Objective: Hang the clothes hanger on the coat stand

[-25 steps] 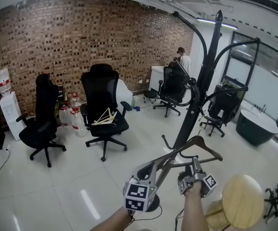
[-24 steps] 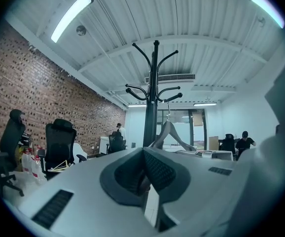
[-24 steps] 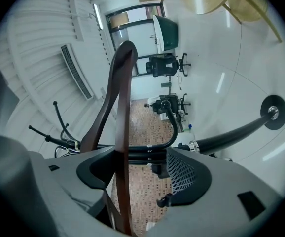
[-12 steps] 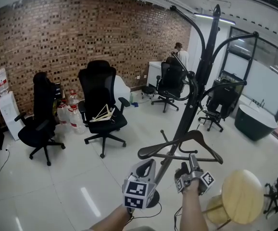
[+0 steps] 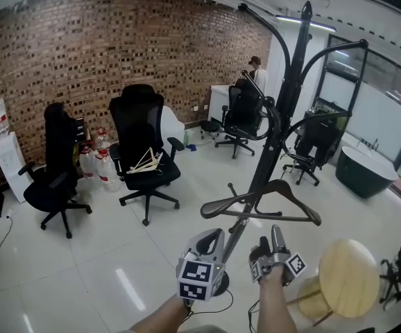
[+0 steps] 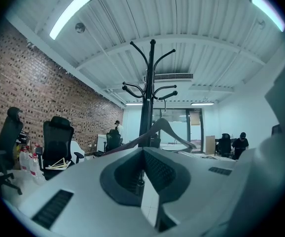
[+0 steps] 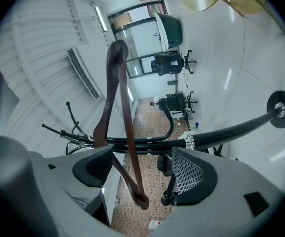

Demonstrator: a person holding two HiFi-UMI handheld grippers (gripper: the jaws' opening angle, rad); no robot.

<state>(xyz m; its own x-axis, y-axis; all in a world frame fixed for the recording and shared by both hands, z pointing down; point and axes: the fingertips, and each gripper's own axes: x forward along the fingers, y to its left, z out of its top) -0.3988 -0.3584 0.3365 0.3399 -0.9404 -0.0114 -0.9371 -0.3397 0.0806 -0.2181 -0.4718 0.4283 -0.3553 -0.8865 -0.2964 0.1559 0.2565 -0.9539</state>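
Mid-floor, the coat stand (image 5: 284, 109) is upright, with the clothes hanger (image 5: 292, 195) hung by its hook on a lower arm. Right hand-held gripper (image 5: 270, 234): jaws just been opening, now wide, hanger's end between them unpinched. Left hand-held gripper (image 5: 212, 237): jaws together, empty.

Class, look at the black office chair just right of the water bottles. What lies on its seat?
Pale wooden clothes hangers lie in a loose pile on the seat of the office chair. Their number cannot be told, and they cover the cushion beneath them.
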